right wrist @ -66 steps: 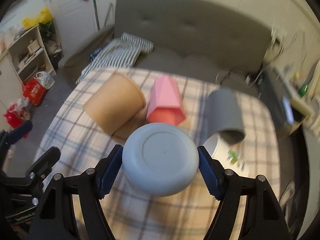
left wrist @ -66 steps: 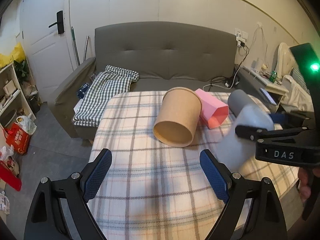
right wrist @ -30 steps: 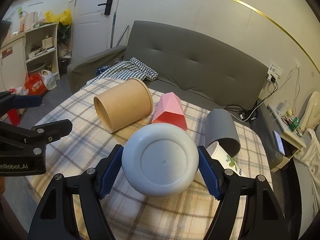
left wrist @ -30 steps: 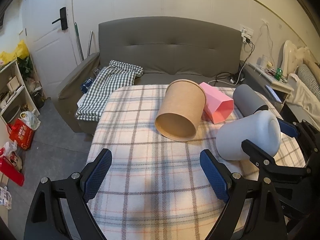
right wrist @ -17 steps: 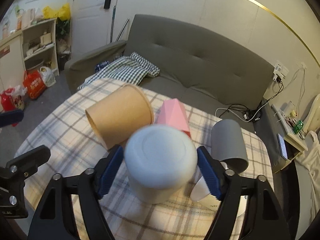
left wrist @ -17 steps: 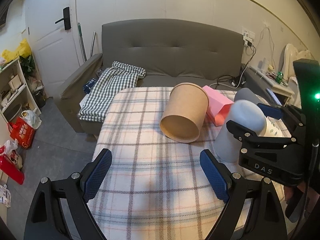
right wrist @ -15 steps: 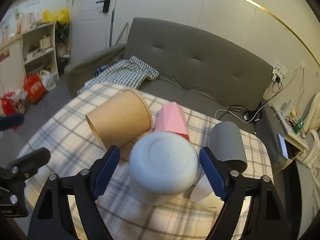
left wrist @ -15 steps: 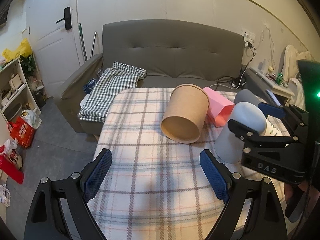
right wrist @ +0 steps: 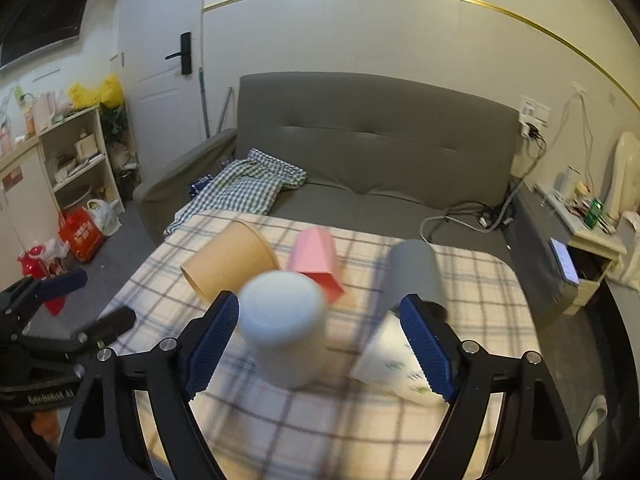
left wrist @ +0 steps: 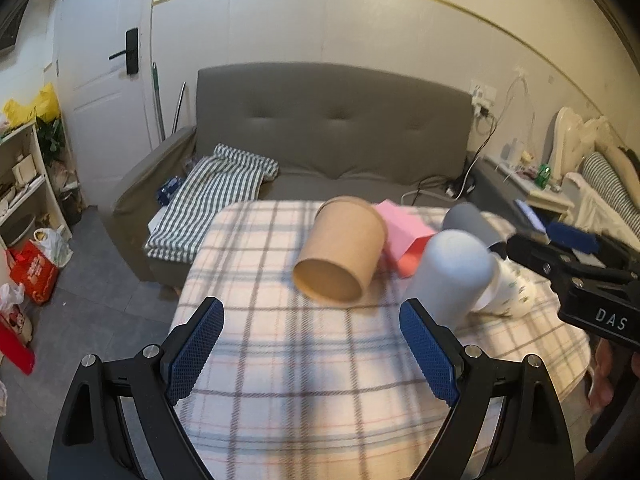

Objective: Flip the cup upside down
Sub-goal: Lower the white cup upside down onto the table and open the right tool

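Pale cup [right wrist: 282, 330] stands base-up, mouth down on the plaid table [right wrist: 320, 420], near edge, just right of the kraft cup [left wrist: 340, 254] lying on its side. Right gripper [right wrist: 316, 346] spread wide, jaws on either side of the pale cup, not pinching it. Left gripper [left wrist: 312, 350] spread, empty, over the near left of the table. Pink cup [right wrist: 316, 262], grey cup [right wrist: 416, 272] and printed cup [right wrist: 394, 362] lie tipped beyond and right.

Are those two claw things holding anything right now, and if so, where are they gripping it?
Nothing is held. The right gripper is open around the upside-down pale blue cup standing on the table, its fingers apart from it. The left gripper is open and empty.
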Tool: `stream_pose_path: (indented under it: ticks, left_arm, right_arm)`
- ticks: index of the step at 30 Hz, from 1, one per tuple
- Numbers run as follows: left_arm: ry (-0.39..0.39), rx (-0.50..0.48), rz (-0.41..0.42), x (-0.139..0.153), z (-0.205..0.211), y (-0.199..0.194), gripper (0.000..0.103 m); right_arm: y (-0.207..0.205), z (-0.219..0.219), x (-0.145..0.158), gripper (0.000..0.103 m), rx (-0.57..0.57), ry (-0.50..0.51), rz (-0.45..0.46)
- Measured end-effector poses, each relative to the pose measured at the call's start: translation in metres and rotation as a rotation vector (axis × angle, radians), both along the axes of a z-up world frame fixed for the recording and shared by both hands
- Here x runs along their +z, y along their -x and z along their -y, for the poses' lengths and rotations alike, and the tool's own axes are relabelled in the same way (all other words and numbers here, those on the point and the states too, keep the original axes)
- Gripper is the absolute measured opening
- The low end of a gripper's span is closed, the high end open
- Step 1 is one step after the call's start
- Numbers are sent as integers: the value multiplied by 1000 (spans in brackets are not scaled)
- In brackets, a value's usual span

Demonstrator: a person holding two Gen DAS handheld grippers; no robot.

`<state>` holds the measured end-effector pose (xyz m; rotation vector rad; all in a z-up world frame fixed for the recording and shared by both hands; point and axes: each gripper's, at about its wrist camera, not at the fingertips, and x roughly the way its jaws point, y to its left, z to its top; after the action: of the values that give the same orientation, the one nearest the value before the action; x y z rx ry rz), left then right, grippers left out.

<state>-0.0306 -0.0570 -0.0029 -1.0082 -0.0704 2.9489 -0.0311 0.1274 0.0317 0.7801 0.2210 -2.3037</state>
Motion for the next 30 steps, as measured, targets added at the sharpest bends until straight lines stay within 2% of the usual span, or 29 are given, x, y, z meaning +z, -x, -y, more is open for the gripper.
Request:
stream_pose_path:
  ticks: [4, 7, 12, 13, 16, 21, 30]
  left_arm:
    - [-55, -14, -47, 9, -8, -9, 92]
    - [-66, -8, -63, 12, -13, -14, 92]
    - [-16, 2, -64, 8, -28, -22, 92]
    - [-12, 0, -59, 7, -31, -23, 93]
    - [-2, 9, -39, 0, -36, -25, 103]
    - [33, 28, -52, -2, -39, -28, 103]
    - [-19, 81, -40, -3, -24, -24, 103]
  right_arm:
    - [0, -30, 1, 83, -31, 5, 18]
    - [-4, -50, -5, 85, -50, 5, 24]
    - [-6, -68, -22, 96, -77, 16, 29]
    - [-6, -69, -24, 98, -78, 20, 33]
    - [-4, -71, -28, 103, -89, 9, 32]
    - [-3, -71, -28, 103, -93, 23, 35]
    - [-6, -65, -30, 103, -91, 17, 8]
